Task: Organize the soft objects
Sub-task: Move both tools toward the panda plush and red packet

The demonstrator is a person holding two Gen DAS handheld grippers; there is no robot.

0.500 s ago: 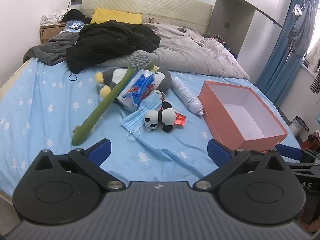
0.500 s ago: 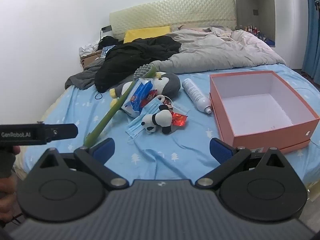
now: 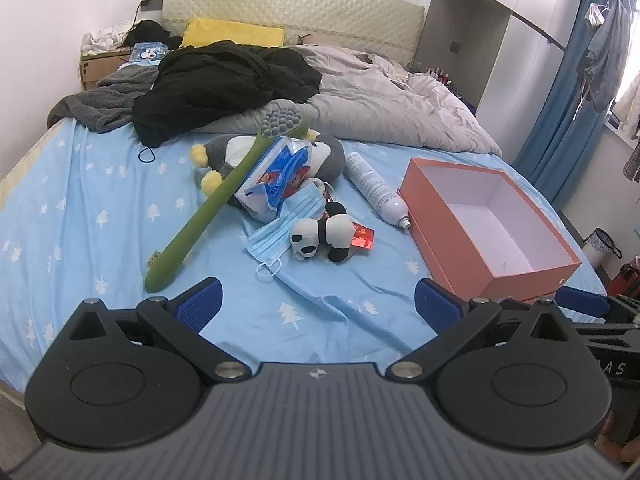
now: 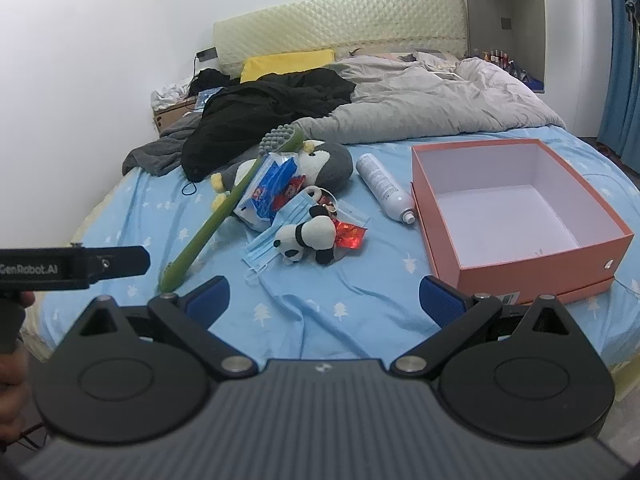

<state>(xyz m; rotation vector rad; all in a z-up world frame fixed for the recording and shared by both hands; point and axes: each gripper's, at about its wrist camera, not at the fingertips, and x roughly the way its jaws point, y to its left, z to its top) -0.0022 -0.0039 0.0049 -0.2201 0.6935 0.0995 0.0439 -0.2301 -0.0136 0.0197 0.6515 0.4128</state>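
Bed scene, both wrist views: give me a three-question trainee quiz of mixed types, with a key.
1. True or false: the orange box is empty.
2. What lies nearest the box's left side? A) panda B) spray can C) green brush
3. Fill in: the panda partly rests on a blue face ____.

Key: 1 true; 2 B; 3 mask. Both the left gripper and the right gripper are open with nothing between the pads.
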